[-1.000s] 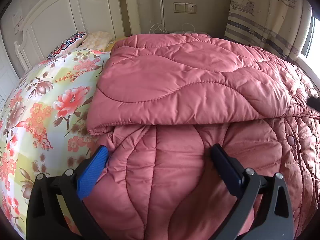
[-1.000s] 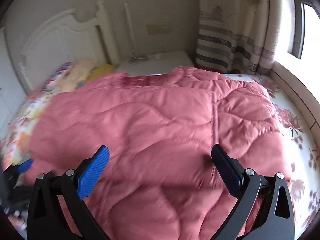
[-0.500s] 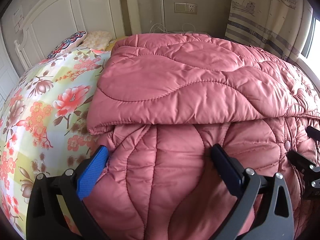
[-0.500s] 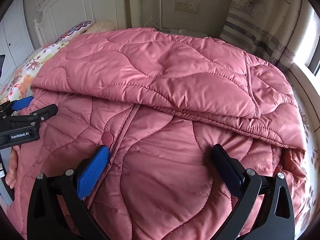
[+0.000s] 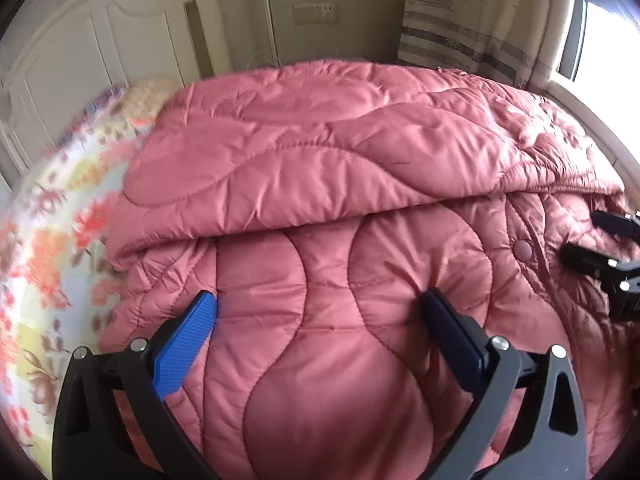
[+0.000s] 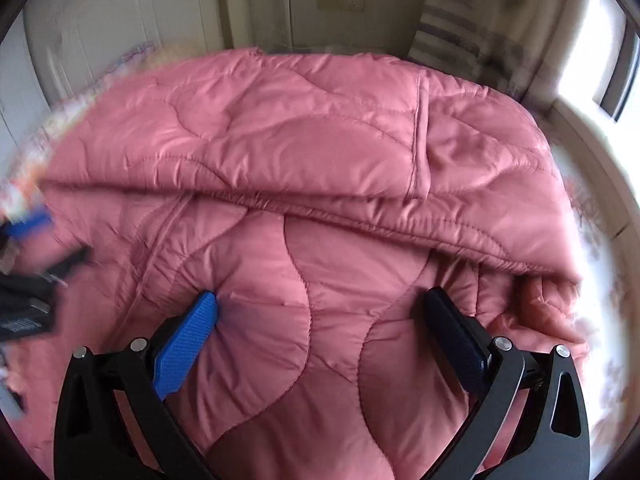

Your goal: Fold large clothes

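Since half a second ago both claws have pushed forward onto the pink quilted puffer coat (image 5: pixel 320 184), and both views have gone soft with motion, the right wrist view most of all. The coat lies spread on the bed with the floral bedsheet (image 5: pixel 52 248), its far half doubled back over the near half, so a thick rolled fold edge runs across from 9 o'clock to 3 o'clock.

The left claw (image 5: pixel 320 308) stands wide, its blue pad (image 5: pixel 188 344) and dark pad (image 5: pixel 452 340) well apart, both tips pressing dimples into the near layer of the coat below the fold. The right claw (image 6: pixel 320 308) is likewise spread wide, both tips sunk into the padding, gripping nothing.

Only the left wrist view shows the pink snap button (image 5: pixel 523 248) on the coat's front placket, at 3 o'clock, and just beyond it the right claw's black tips resting on the fabric. It also shows the sheet's flowers at 9 o'clock and the white panelled headboard (image 5: pixel 80 64) at 10 o'clock. Only the right wrist view shows the straight stitched seam (image 6: pixel 416 136) running down the folded-over layer at 1 o'clock, the coat's bunched right corner at 4 o'clock, and the left claw as a blur at 9 o'clock. Both show the wall socket (image 6: pixel 352 0) at 12 o'clock and the striped curtain (image 5: pixel 472 36) at 1 o'clock.
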